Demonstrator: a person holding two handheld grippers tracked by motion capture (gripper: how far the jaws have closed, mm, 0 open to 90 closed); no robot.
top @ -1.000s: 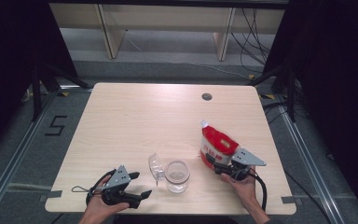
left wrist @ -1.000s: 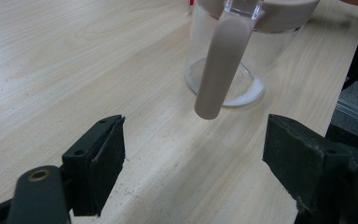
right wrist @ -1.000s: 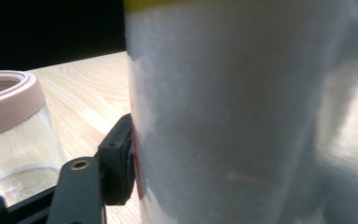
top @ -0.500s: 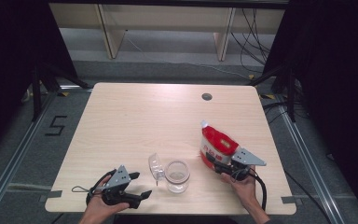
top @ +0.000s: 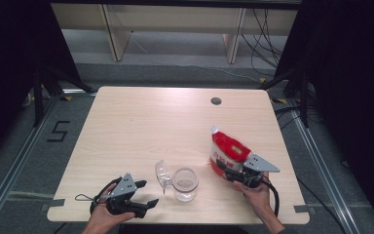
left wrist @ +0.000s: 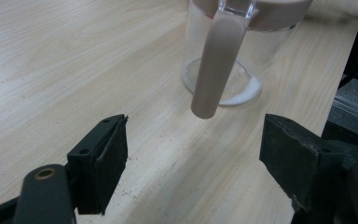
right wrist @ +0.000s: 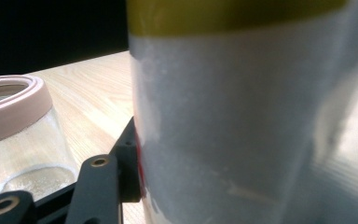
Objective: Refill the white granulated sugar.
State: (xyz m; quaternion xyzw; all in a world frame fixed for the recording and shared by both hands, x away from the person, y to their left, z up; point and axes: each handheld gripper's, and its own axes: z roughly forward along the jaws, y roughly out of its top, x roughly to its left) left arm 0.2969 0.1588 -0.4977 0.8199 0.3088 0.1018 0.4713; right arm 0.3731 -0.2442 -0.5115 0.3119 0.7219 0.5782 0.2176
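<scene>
While your right gripper (top: pixel 230 171) has just been closing, its fingers now press the base of the red-and-white pouch (top: pixel 228 152), which stands on the bench (top: pixel 141 122) near its right front edge, spout up, probably ready for lifting to pour. Note that the near finger (right wrist: pixel 130 163) lies flat against the pouch wall; the far finger is hidden behind the pouch. Your left gripper (top: pixel 145 193) rests near the front left edge with its fingers wide apart and empty, aimed at the open glass jar (top: pixel 185 183). The jar's hinged lid (top: pixel 161 173) hangs open; its top is cut off in the left gripper view.
</scene>
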